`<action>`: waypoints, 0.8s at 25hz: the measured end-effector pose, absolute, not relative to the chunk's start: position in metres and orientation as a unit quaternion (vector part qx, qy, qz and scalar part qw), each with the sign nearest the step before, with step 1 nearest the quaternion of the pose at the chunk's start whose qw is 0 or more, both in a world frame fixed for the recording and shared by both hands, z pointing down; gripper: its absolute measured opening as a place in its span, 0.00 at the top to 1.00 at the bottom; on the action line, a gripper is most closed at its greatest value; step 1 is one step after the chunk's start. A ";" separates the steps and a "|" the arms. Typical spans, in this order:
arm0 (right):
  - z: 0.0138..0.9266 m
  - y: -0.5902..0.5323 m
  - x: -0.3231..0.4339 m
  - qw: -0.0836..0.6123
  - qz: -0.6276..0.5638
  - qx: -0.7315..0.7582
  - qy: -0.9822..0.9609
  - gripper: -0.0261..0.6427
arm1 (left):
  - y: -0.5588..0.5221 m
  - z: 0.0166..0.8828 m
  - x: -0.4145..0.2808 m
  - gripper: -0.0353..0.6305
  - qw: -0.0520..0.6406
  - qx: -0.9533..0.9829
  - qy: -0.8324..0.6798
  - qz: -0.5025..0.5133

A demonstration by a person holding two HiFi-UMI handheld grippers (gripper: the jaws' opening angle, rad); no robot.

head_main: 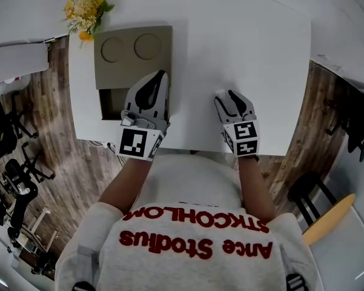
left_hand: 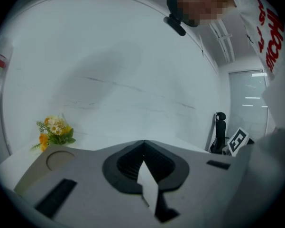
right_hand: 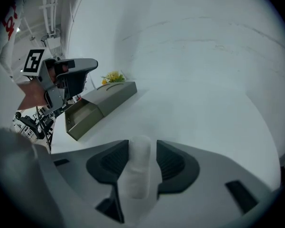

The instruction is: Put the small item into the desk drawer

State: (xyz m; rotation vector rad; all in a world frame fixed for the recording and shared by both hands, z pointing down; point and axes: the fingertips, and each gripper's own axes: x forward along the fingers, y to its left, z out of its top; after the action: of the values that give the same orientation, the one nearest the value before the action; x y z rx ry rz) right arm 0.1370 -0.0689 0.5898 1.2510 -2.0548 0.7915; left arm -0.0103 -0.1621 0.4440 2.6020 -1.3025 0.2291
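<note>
A: State of the right gripper?

B: Jaws wide apart, pads not pressing. The small item, a pale translucent capsule shape, sits between them. Its long axis runs along the jaws, far end toward 12 o'clock.

A: And the drawer, the left gripper?

B: The drawer stands open at 10 o'clock from the item, well apart. The left gripper has its jaws fully together, empty.

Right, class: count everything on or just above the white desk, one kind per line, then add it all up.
Grippers: 2 (left gripper, right gripper)
Drawer box: 1
Bunch of flowers: 1
Small white item: 1
Total: 5
</note>
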 end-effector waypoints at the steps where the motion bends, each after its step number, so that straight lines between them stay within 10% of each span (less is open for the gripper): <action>1: 0.591 -0.068 0.136 0.302 0.299 0.469 -0.774 0.69 | -0.162 0.444 -0.011 0.94 0.112 0.885 -0.446 0.077; 20: 0.512 -0.117 0.160 0.188 0.274 0.524 -0.784 0.76 | -0.175 0.412 -0.019 0.94 0.080 0.879 -0.467 0.058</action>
State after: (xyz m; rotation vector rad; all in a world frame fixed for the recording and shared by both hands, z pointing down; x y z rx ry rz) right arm 0.1596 -0.1174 0.5120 1.4746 -2.2072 0.7716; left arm -0.0191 -0.1745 0.4120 2.6279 -1.3964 0.1746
